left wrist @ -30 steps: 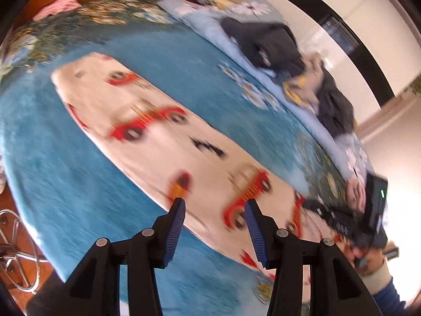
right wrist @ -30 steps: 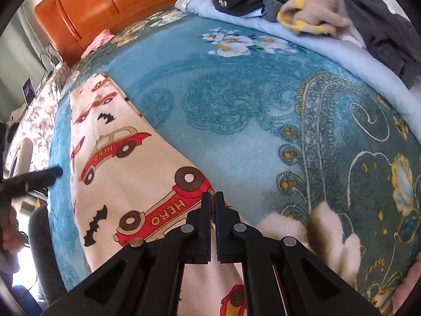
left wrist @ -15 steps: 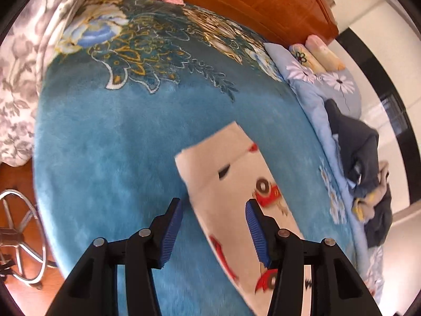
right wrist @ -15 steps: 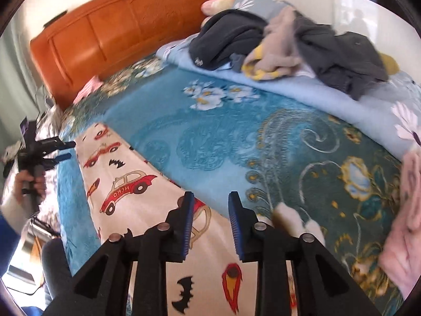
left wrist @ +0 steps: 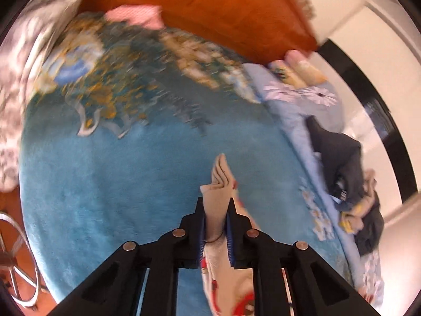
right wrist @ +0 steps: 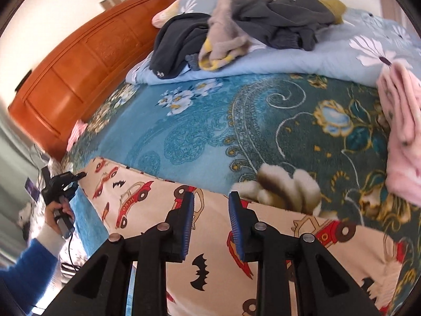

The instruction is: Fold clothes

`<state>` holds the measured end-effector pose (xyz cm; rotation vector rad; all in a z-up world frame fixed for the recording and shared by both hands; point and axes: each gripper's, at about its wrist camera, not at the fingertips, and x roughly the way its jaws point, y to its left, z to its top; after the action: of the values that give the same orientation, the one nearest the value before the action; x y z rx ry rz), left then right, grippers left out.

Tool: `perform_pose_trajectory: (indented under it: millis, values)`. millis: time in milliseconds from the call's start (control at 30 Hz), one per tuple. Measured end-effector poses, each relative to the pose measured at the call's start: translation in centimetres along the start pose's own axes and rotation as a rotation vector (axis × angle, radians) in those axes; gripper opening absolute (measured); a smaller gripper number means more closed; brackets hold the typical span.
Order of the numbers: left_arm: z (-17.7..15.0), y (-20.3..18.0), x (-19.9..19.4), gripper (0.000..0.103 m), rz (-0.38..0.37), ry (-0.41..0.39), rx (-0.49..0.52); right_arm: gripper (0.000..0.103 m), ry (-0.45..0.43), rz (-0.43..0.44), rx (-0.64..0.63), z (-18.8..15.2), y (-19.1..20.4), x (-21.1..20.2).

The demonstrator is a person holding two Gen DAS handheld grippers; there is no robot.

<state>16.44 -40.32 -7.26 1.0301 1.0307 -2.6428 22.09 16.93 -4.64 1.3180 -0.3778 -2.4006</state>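
A cream garment [right wrist: 147,205] printed with red cars and black bats lies spread flat along the near edge of the blue blanket [right wrist: 184,131]. In the left wrist view my left gripper [left wrist: 216,202] has its jaws closing on the garment's [left wrist: 222,173] far end, which bunches up between the blue pads. From the right wrist view that left gripper [right wrist: 79,176] sits at the cloth's left corner, held by a hand [right wrist: 54,210] in a blue sleeve. My right gripper [right wrist: 211,197] hovers open above the cloth's far edge with nothing between its fingers.
A heap of dark and beige clothes [right wrist: 250,18] rests on a light blue quilt [right wrist: 302,58] at the back. A pink garment [right wrist: 400,144] lies at the right. An orange headboard [right wrist: 79,65] closes the bed's left end. A metal chair base [left wrist: 10,258] stands beside the bed.
My left gripper travelled along the garment to its end and closed on the corner, bunching it. My right gripper opened, let go of the cloth edge and lifted off it.
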Motion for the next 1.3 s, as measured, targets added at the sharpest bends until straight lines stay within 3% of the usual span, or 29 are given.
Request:
perform_pose_trajectory:
  millis: [133,300,467,567,700,900,1033,1167,1300]
  values:
    - [-2.4,-8.0,-4.1,0.014,-0.182,-0.005,0.189,0.028,-0.009,0.015,0.046,-0.3,-0.3,-0.6]
    - [-10.0,-17.3,-6.6,0.014,-0.340,0.065,0.405,0.028,-0.004,0.060,0.103,-1.2,-0.6,-1.2]
    - [-18.9,-22.4,-6.2,0.014,-0.357,0.193,0.547,0.028,0.005,0.116,0.163,-2.6,-1.3,-2.0]
    - [-23.8,-23.9,-5.6,0.014,-0.328,0.257,0.624,0.028,0.017,0.144,0.198,-3.7,-2.2,-2.6]
    - [-27.6,-24.9,-5.0,0.014,-0.286,0.320,0.671,0.028,0.047,0.166,0.241,-5.1,-3.7,-2.8]
    - [-29.6,-23.9,-4.2,0.018,-0.230,0.394,0.638,0.028,0.076,0.206,0.281,-6.6,-4.9,-2.4]
    - [-29.6,-22.9,-3.1,0.028,-0.230,0.459,0.555,0.028,0.093,0.239,0.300,-7.1,-5.1,-1.7]
    - [-30.3,-22.5,-3.3,0.048,-0.263,0.495,0.534,0.028,0.112,0.256,0.295,-6.9,-4.6,-0.8]
    - [-29.6,-22.1,-4.5,0.051,-0.293,0.491,0.512,0.029,0.138,0.285,0.293,-6.4,-3.9,0.9]
